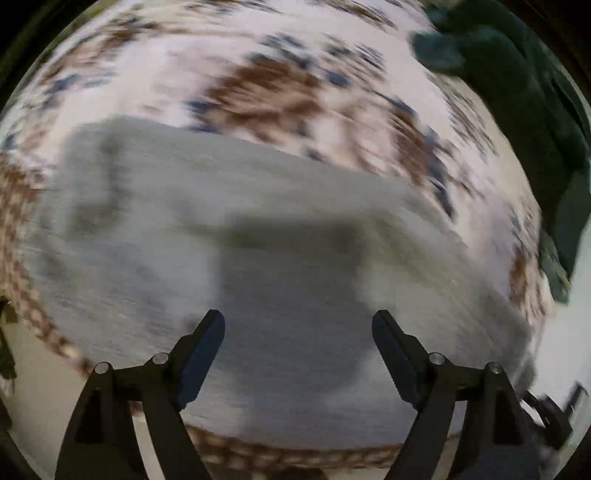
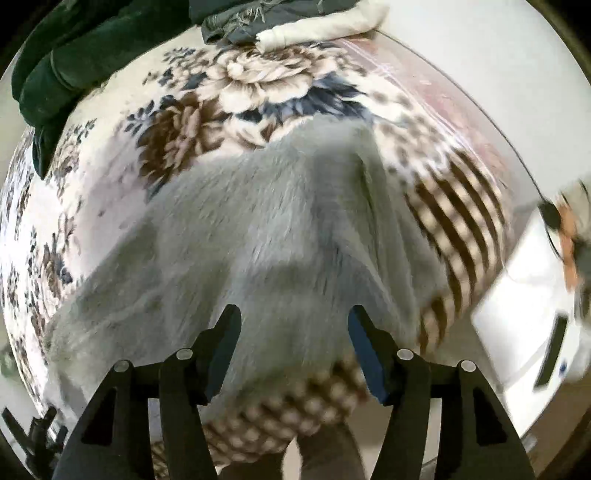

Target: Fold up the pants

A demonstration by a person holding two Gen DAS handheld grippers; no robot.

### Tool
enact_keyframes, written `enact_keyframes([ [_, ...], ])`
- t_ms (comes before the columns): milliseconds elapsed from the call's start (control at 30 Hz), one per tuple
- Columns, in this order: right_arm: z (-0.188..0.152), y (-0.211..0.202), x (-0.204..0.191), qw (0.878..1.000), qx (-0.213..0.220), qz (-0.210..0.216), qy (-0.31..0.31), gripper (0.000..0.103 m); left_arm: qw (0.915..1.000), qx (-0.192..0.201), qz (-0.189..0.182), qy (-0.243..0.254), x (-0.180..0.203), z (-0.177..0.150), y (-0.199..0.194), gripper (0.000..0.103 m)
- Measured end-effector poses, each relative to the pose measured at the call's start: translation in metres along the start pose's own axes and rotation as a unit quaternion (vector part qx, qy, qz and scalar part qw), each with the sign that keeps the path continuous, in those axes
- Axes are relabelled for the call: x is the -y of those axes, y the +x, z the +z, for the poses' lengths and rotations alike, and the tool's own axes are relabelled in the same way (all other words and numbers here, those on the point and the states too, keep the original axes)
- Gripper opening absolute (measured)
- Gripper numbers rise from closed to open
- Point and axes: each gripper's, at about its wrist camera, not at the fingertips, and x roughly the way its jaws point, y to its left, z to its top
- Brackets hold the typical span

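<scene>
Grey fleecy pants (image 1: 236, 229) lie flat on a floral blanket (image 1: 266, 85), blurred in the left wrist view. My left gripper (image 1: 298, 321) hangs above them with its jaws wide apart and nothing between the fingers. In the right wrist view the same grey pants (image 2: 236, 236) spread over the blanket (image 2: 236, 85), one end draping toward the near edge. My right gripper (image 2: 294, 317) is above that end, open, its blue-padded fingers clear of the cloth.
A dark green garment (image 2: 74, 51) lies at the blanket's far left, seen too in the left wrist view (image 1: 517, 92). Grey cloth (image 2: 236, 22) and a white rolled cloth (image 2: 321, 26) lie at the far edge. A white box-like object (image 2: 528, 314) stands to the right.
</scene>
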Motion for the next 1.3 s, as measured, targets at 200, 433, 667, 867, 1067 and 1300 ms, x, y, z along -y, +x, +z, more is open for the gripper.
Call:
enact_keyframes([
  [200,0.06,-0.008,0.116,0.983,0.052,-0.065,0.165,0.044,0.9977,-0.027,-0.007,0.062,0.069,-0.021,0.02,0.081],
  [433,-0.016,0.03,0.121,0.95,-0.096,0.168,0.247,0.066,0.994,-0.056,0.01,0.093,0.098,-0.043,0.036,0.081],
  [667,-0.016,0.011,0.108,0.961,0.042,0.105,0.252,0.009,0.9914,-0.055,0.021,0.117,0.116,-0.045,0.041,0.081],
  [867,0.036,-0.005,0.135,0.978,0.057,0.078,0.186,0.011,0.9913,-0.059,0.02,0.115,0.123,-0.045,0.049,0.081],
  [1067,0.018,0.028,0.18,0.958,-0.017,0.124,0.258,0.059,0.99,-0.074,0.009,0.119,0.137,-0.054,0.057,0.081],
  [1300,0.003,0.059,0.15,0.924,0.001,0.237,0.301,0.038,0.9864,-0.087,0.011,0.139,0.15,-0.059,0.066,0.081],
])
